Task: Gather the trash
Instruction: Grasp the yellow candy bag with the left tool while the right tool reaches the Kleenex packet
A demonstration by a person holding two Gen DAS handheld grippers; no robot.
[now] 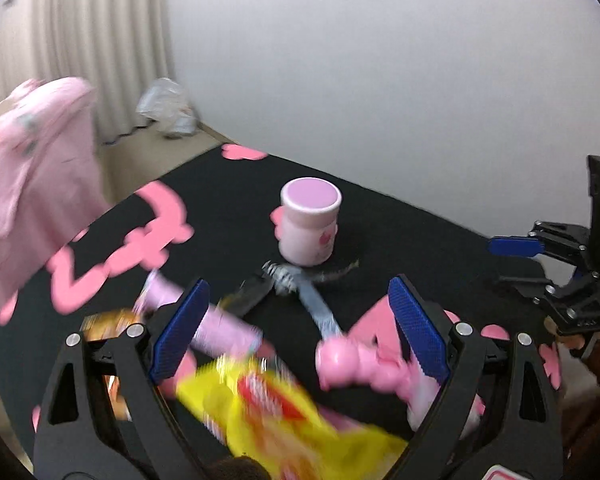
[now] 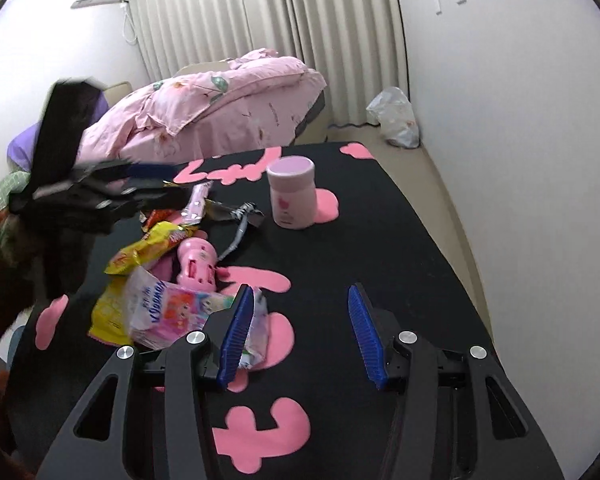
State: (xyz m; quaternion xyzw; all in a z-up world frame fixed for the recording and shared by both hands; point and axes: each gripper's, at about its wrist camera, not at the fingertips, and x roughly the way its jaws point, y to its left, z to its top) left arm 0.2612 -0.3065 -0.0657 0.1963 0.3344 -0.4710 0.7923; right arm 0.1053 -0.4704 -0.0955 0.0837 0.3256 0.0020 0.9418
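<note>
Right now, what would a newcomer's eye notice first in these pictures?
The heap of crinkled snack wrappers, led by a bright yellow foil bag, lies at the left of the black tabletop with pink shapes. Behind it stands a pale pink lidded jar, upright and apart. Both grippers, left gripper and right gripper, are open.

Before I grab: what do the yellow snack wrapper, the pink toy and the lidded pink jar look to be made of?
Yellow snack wrapper: thin plastic film, by its creases and sheen, probably flimsy. Pink toy: glossy moulded hard plastic, with slots and highlights. Lidded pink jar: smooth, matte, opaque plastic by its look, though blur leaves that unsure.
</note>
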